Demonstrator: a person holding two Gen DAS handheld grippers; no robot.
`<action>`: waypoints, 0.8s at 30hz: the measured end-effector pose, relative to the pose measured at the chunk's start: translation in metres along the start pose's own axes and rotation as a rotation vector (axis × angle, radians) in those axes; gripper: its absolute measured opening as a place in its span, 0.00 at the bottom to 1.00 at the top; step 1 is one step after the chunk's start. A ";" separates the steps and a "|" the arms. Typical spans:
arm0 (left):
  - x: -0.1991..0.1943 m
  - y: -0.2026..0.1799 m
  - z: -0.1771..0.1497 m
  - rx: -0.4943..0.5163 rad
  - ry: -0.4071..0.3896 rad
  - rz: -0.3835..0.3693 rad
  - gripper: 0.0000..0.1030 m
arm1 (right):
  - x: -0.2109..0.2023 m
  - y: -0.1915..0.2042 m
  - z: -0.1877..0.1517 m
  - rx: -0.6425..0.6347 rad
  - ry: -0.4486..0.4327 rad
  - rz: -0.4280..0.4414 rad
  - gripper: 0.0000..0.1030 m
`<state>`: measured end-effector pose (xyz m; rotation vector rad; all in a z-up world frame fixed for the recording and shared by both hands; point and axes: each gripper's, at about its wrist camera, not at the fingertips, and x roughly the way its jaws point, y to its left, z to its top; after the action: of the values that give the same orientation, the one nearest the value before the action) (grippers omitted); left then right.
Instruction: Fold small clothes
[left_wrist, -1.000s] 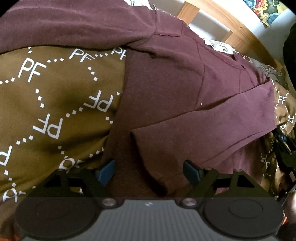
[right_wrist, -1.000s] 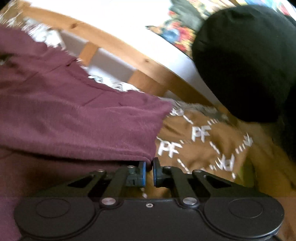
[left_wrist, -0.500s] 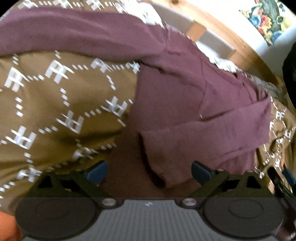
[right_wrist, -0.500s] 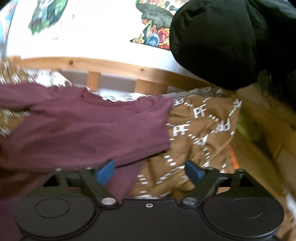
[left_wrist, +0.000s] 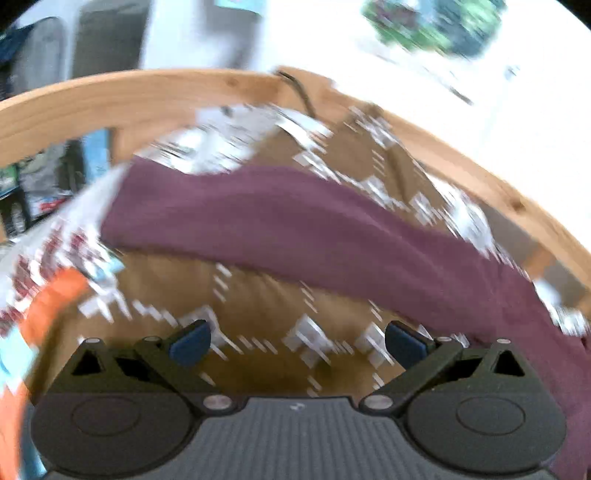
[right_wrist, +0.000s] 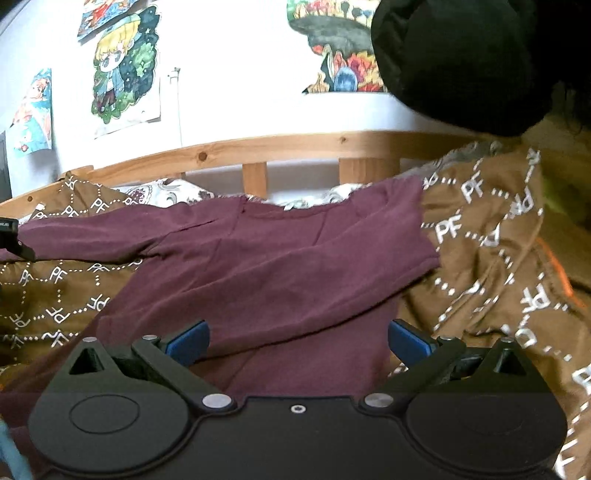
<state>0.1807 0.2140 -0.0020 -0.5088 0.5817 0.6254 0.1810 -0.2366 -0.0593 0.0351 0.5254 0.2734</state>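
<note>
Right gripper (right_wrist: 297, 341) gapes wide over the folded maroon shirt (right_wrist: 280, 273); left gripper (left_wrist: 297, 343), equally wide and empty, sees only its sleeve (left_wrist: 295, 229), blurred.

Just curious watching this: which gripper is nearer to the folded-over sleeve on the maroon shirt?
Right. The right gripper hangs open just over the folded sleeve; the left gripper, also open, is over the brown blanket, facing the outstretched sleeve.

Maroon long-sleeve top (right_wrist: 280, 266) spread flat on brown patterned bedcover (right_wrist: 480, 236); one sleeve folded across body, other sleeve stretched sideways.
</note>
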 end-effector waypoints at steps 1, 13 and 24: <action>0.003 0.007 0.006 -0.031 -0.022 0.003 0.99 | 0.003 -0.001 -0.001 0.010 0.005 0.008 0.99; 0.014 0.022 0.037 -0.309 -0.230 0.225 0.06 | 0.008 -0.005 -0.011 0.041 0.019 0.042 0.99; -0.052 -0.050 0.036 0.019 -0.561 -0.070 0.04 | -0.001 -0.002 -0.008 0.022 -0.001 0.035 0.99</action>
<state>0.1920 0.1803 0.0705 -0.3123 0.0386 0.6602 0.1764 -0.2395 -0.0659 0.0661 0.5268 0.3013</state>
